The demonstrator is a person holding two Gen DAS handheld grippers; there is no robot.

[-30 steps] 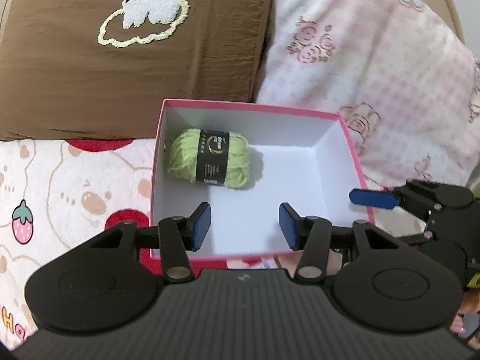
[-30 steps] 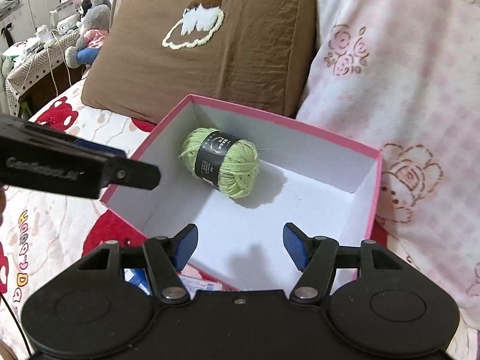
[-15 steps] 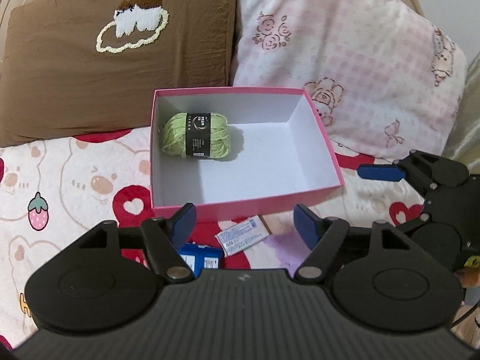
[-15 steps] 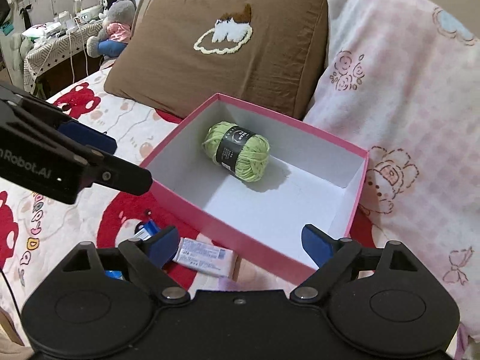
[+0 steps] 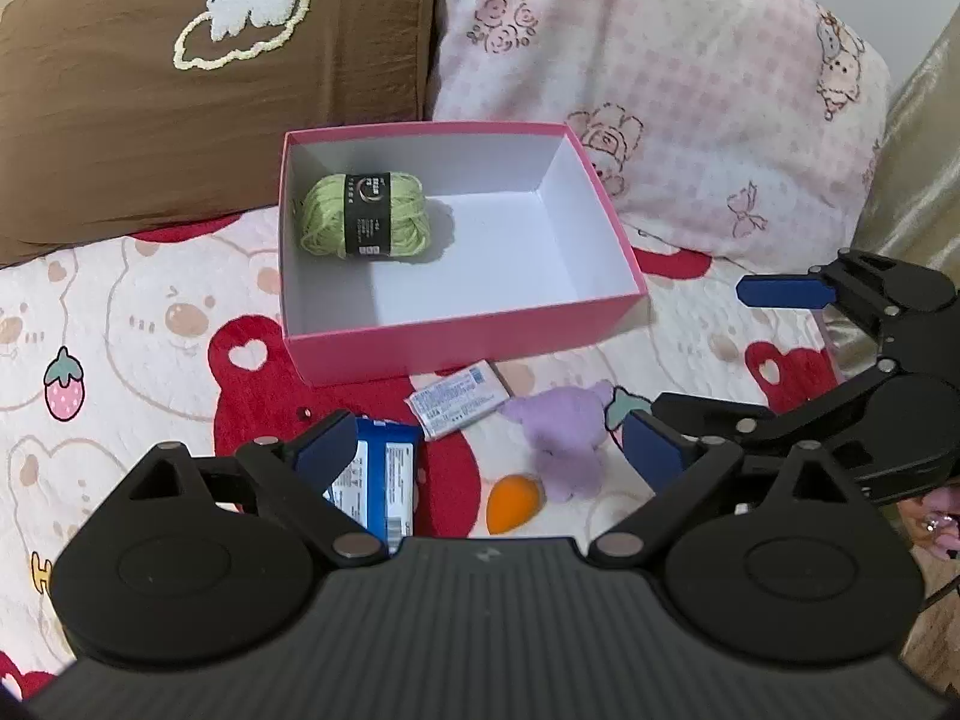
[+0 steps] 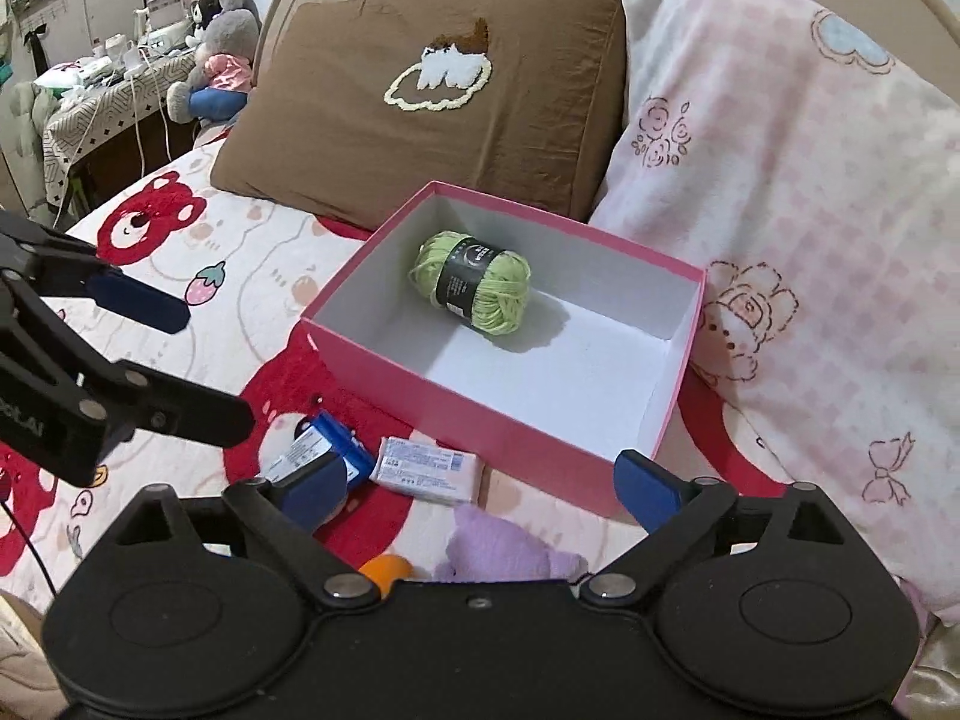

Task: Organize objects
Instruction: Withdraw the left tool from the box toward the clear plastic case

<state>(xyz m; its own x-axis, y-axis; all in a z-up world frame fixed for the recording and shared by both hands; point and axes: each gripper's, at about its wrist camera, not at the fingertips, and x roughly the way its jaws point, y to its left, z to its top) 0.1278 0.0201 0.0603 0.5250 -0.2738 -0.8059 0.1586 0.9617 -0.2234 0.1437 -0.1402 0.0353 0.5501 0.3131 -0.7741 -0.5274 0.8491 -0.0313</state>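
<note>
Nearest my left gripper [image 5: 486, 450], an orange egg-shaped piece [image 5: 515, 495] lies on the bedspread [image 5: 150, 324] between its fingers, clear of both pads. The jaws are opening, already wide, and grip nothing. A blue packet [image 5: 384, 486] lies just behind the left finger, its long axis running away from me toward the box. Beside the egg sits a purple plush toy [image 5: 567, 441], and just beyond it a flat white wrapped bar [image 5: 459, 399], long axis slanting up to the right, its far end close to the box's near wall.

My right gripper [image 6: 483, 480] is opening too, fingers spread wide and empty, tilted down at the same cluster. It comes in from the right in the left camera, the two tools near each other but apart.

The pink box [image 5: 468, 336] stands open on the bedspread, long side across my left view. Inside, the green yarn skein [image 5: 366, 216] lies in the far left corner, long axis parallel to the back wall, black label band around its middle. The remaining floor of the box is bare white.

Behind the box a brown pillow [image 5: 180, 108] and a pink checked pillow [image 5: 660, 72] lean close, the pink one almost against the box's right rim. Open bedspread stretches left of the box.
</note>
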